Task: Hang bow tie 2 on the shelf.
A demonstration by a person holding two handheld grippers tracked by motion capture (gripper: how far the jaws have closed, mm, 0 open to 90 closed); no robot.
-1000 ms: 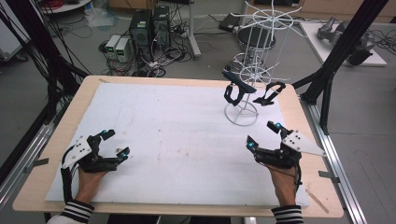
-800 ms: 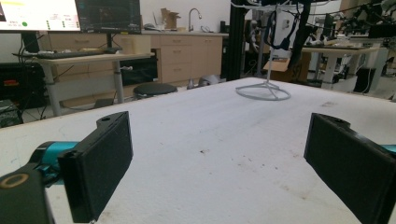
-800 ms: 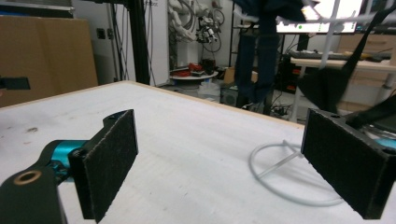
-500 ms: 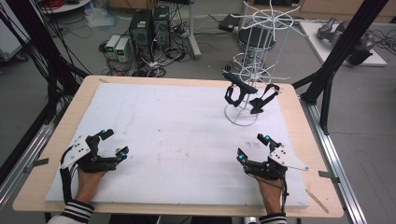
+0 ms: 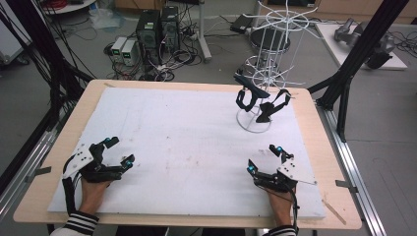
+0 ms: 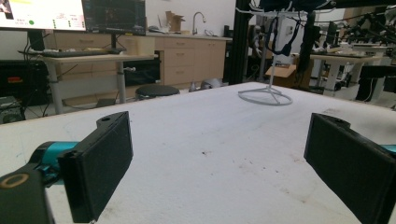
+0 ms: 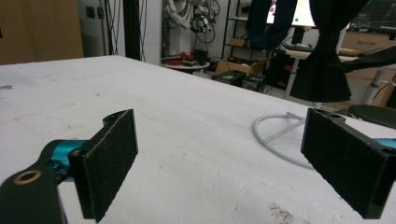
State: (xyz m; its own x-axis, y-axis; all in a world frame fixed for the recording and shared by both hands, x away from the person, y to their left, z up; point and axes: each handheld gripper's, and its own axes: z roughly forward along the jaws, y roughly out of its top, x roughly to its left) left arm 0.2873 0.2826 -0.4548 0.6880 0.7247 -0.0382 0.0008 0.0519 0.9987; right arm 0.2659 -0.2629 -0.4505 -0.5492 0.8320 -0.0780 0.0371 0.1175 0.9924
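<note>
Your right gripper [image 5: 264,158], jaws wide and empty, lies nearer the black items [image 5: 259,101] hanging on the wire rack [image 5: 268,54] at twelve o'clock; left gripper [image 5: 119,152] likewise open, empty

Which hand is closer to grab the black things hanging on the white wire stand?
Probably the right. The right gripper rests open on the table's right side, just in front of the white wire stand with the black things hanging on it. The left gripper, also open, sits at the far left corner.
</note>
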